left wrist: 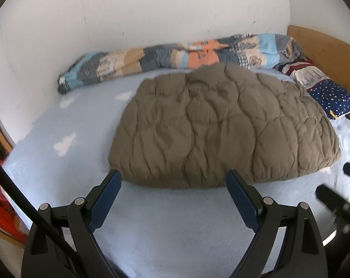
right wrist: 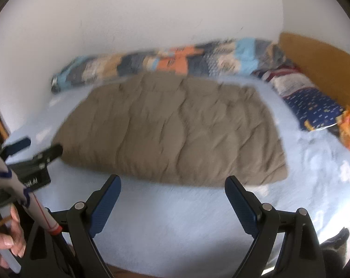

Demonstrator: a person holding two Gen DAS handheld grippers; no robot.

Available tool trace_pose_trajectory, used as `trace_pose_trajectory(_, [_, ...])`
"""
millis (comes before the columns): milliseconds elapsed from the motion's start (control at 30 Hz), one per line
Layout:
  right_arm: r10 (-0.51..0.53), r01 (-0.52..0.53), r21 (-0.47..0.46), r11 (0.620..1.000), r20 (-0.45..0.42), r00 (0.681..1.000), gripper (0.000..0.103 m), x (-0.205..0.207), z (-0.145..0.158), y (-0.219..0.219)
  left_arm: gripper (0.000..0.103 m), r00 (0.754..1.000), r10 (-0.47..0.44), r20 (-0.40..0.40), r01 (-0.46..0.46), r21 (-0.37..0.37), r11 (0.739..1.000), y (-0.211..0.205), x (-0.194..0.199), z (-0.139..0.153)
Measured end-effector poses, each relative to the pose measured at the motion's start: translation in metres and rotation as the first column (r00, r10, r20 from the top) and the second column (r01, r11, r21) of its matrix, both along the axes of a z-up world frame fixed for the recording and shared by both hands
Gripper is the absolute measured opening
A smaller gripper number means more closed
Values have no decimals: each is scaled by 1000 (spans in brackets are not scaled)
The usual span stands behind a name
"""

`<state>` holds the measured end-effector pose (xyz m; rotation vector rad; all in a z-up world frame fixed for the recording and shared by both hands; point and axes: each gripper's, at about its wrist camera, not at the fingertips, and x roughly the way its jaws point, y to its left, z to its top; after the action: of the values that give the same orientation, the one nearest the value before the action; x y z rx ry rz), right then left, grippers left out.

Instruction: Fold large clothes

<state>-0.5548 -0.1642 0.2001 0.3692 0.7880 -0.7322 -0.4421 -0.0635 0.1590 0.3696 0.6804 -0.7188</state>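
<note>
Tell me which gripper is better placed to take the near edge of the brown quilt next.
Left, probably. The left gripper hangs open right at the brown quilt near edge, fingers straddling it. The right gripper is open too, but a strip of bedsheet shows before its fingers.

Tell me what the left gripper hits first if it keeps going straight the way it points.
Most likely the near edge of the brown quilted blanket: the open left gripper points right at it. Depth is unclear, so the light blue bedsheet might come first.
</note>
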Motion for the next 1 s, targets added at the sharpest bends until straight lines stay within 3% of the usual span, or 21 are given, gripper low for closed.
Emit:
trace_pose_trajectory(100, [25, -25, 4, 1000, -29, 999, 94, 8, -10, 1, 91, 999, 6, -44, -6, 4, 1000, -7, 8, -12])
trace_pose_trajectory(400, [19, -18, 35, 999, -40, 999, 94, 15, -28, -7, 91, 998, -18, -66, 19, 25, 999, -22, 12, -31])
trace_pose_trajectory(833, [-8, 8, -8, 1000, -37, 999, 94, 22, -25, -6, 91, 998, -4, -69, 4, -3, 1000, -18, 19, -26])
trace_pose_trajectory(1000, [-23, 22, -35, 999, -33, 999, 94, 19, -20, -4, 91, 999, -7, -35, 5, -49, 999, -9, 14, -11])
